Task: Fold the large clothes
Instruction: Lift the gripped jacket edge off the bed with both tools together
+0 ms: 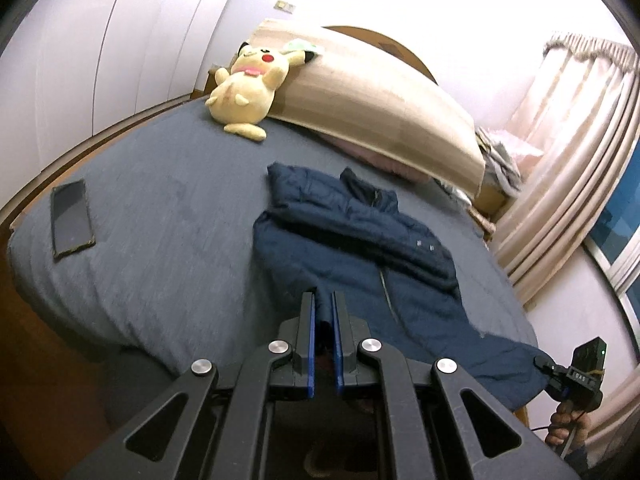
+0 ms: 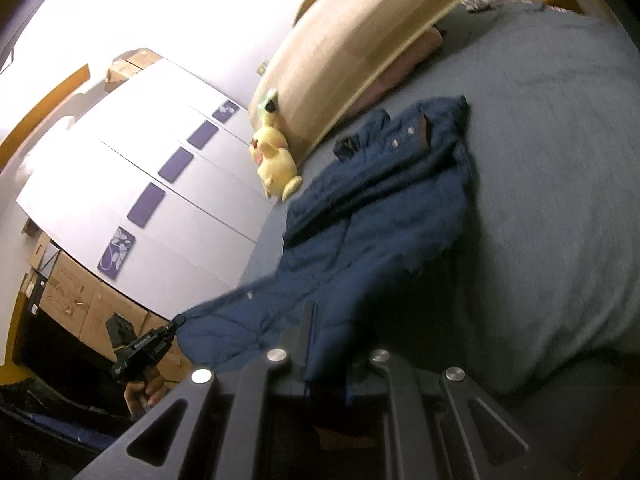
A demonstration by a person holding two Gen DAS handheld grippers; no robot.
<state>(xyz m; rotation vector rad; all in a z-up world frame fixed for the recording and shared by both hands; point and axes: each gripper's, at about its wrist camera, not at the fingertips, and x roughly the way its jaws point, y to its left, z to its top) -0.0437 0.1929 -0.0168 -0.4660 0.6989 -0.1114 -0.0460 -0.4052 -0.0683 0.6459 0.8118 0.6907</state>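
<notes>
A navy puffer jacket (image 1: 360, 240) lies on the grey-blue bed (image 1: 160, 220), collar toward the headboard and its sleeves folded across the chest. My left gripper (image 1: 324, 300) is shut on the near-left hem, with fabric pinched between its blue pads. My right gripper (image 2: 326, 320) is shut on the other hem corner, and the jacket (image 2: 380, 208) drapes over its right finger and hides it. Each gripper also shows in the other's view: the right gripper (image 1: 540, 362) and the left gripper (image 2: 176, 324) both hold the hem lifted off the bed's near edge.
A yellow plush toy (image 1: 244, 88) leans on the beige headboard (image 1: 380, 92). A dark phone (image 1: 71, 218) lies on the bed's left side. Curtains (image 1: 580, 160) hang at the right. White wardrobe doors (image 2: 140, 168) and cardboard boxes (image 2: 80, 300) stand beyond the bed.
</notes>
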